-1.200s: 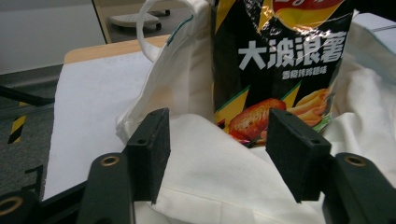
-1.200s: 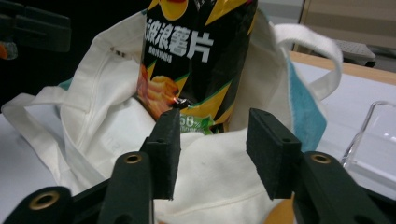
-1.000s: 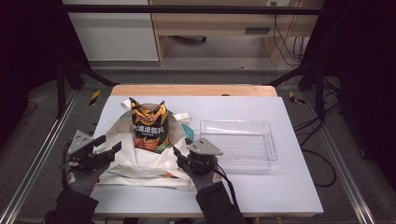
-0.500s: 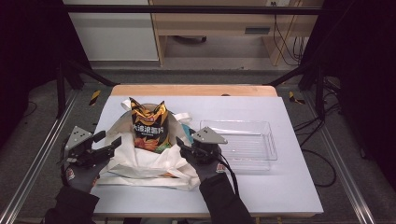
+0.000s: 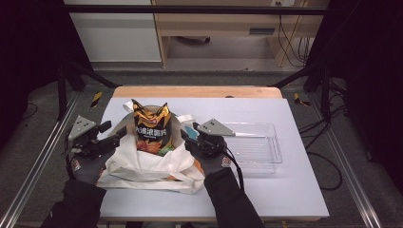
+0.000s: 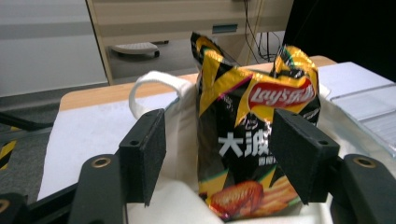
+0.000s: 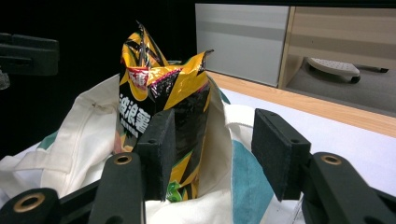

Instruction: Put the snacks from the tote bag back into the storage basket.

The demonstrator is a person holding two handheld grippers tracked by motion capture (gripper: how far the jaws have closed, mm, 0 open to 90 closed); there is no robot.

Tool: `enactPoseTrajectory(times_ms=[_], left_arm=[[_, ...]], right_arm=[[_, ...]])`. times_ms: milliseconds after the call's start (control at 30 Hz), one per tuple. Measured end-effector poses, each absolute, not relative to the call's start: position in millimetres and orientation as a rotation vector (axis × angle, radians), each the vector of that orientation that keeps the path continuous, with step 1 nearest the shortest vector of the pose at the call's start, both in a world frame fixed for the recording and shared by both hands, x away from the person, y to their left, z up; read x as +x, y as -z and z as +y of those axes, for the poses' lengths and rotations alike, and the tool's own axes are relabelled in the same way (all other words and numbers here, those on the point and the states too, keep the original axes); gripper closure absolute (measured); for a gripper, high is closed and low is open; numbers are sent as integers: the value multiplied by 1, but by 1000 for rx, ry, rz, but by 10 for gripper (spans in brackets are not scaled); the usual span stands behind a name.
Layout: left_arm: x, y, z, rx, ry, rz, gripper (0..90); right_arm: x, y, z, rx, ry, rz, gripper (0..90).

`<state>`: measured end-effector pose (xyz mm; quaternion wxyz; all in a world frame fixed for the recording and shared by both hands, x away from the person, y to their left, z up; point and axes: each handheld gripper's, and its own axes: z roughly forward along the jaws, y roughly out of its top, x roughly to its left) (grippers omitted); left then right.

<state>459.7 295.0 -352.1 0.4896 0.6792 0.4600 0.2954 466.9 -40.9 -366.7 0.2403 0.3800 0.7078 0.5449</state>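
Chip bag [image 5: 151,130] stands upright inside a white cloth tote [image 5: 142,166], left of centre on the white table [image 5: 285,199]. At the left, the left gripper [image 5: 116,134] has just been closing, jaws still apart beside the tote's edge, gripping nothing. Right of the bag, the right gripper [image 5: 186,137] is half open, seemingly holding the tote's mouth wide. A clear tray [image 5: 256,147] sits farther right.

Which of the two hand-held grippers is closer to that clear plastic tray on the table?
The right one. The right gripper sits just beside the clear tray's left end, at the cloth bag's right side. The left gripper is on the bag's far side, with the chip bag between.
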Motion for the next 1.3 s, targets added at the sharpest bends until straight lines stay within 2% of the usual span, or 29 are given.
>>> enactPoseTrajectory(times_ms=[733, 1300], left_arm=[[496, 344, 280, 1629, -682, 1125, 397], [497, 348, 283, 1636, -683, 1141, 402]], right_arm=[[497, 348, -5, 1032, -1519, 1925, 518], [535, 353, 29, 1098, -1505, 1936, 478]])
